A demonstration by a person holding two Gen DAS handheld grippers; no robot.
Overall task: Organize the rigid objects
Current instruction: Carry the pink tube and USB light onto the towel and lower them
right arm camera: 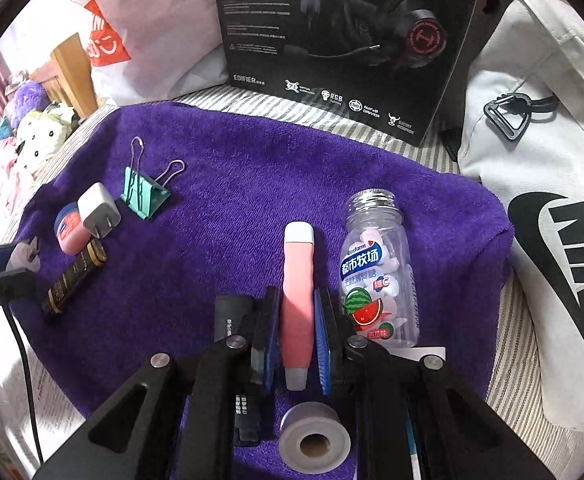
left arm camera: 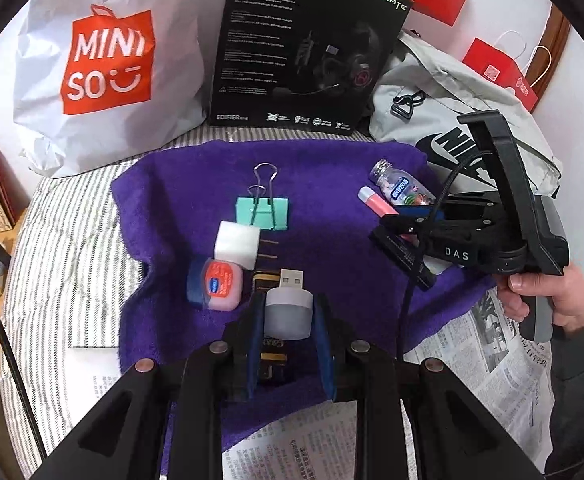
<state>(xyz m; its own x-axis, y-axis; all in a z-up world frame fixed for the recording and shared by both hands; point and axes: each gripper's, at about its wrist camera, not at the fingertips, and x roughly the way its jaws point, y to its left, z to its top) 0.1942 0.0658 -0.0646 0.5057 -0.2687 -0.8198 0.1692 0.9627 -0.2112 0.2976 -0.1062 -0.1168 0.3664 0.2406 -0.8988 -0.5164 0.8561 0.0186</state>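
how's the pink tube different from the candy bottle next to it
The pink tube is slim and opaque; the candy bottle is wider, clear, with candies and a watermelon label showing. The tube is clamped in the right gripper; the bottle lies free on the purple towel. The tube has a white cap; the bottle's threaded neck is bare. Both point the same way.

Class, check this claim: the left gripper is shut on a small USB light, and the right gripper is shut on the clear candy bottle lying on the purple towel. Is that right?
One error. In the right wrist view, the right gripper is shut on the pink tube; the clear candy bottle lies beside it on the purple towel. The left gripper does hold the USB light.
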